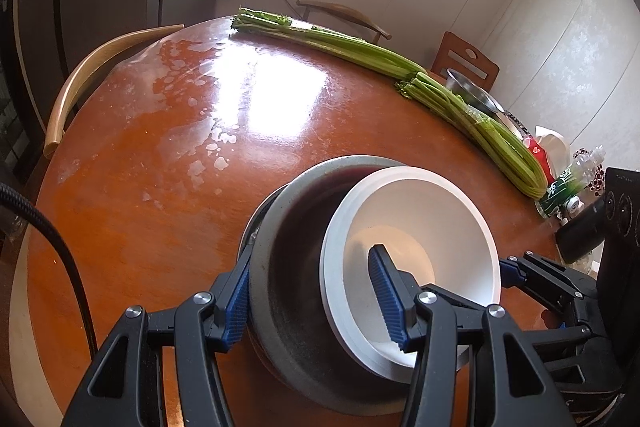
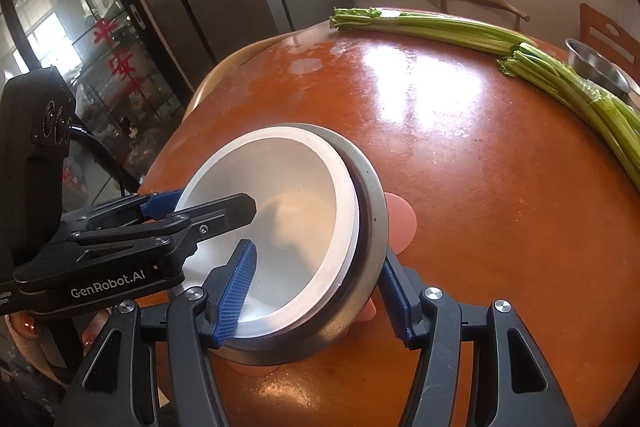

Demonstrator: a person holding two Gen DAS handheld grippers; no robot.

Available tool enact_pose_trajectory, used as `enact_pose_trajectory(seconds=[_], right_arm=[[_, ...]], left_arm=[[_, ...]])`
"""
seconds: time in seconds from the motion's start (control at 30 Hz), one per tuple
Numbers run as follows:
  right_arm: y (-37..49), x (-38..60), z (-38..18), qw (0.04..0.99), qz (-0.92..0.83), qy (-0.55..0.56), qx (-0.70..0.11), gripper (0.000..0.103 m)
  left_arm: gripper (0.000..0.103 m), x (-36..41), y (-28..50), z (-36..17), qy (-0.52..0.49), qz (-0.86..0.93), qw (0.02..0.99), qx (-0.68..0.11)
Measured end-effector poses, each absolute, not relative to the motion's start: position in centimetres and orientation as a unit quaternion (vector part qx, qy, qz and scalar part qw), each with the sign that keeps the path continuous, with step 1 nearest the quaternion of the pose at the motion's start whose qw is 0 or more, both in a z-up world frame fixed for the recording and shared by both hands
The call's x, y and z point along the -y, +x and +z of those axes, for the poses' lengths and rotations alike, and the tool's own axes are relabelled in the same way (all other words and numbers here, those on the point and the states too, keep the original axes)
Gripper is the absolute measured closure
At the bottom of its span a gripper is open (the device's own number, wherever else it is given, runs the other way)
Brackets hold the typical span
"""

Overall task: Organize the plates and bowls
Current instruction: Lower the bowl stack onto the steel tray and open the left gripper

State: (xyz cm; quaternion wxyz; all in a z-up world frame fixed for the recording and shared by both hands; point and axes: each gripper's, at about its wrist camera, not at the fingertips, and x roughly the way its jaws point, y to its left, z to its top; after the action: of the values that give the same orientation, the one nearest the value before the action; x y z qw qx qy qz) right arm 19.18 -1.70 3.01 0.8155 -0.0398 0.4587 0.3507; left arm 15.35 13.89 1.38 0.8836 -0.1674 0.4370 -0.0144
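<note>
A white bowl (image 1: 420,223) sits tilted inside a grey bowl (image 1: 288,227) near the front edge of the round brown table (image 1: 160,187). My left gripper (image 1: 312,301) is shut across both walls, one pad outside the grey bowl and the other inside the white one. From the opposite side my right gripper (image 2: 316,297) is shut on the same stack, with its left pad inside the white bowl (image 2: 280,211) and its right pad outside the grey bowl (image 2: 372,195). A pink plate (image 2: 402,223) shows from under the stack.
Two long bunches of celery (image 1: 360,47) lie along the far and right side of the table. A steel bowl (image 1: 472,95) stands behind them, a plastic bottle (image 1: 568,183) and packets at the right edge. Chairs (image 1: 80,83) ring the table; wet patches (image 1: 192,83) mark its left part.
</note>
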Motion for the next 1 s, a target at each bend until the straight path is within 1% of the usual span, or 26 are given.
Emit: enact_pose_trajectory(seconds=[1.0], right_arm=[[18.2, 2.9, 3.5, 0.829, 0.346, -0.062, -0.435, 0.04]], left_arm=[[0.048, -13.0, 13.8, 2.8, -0.133, 0.021, 0.895, -0.426]])
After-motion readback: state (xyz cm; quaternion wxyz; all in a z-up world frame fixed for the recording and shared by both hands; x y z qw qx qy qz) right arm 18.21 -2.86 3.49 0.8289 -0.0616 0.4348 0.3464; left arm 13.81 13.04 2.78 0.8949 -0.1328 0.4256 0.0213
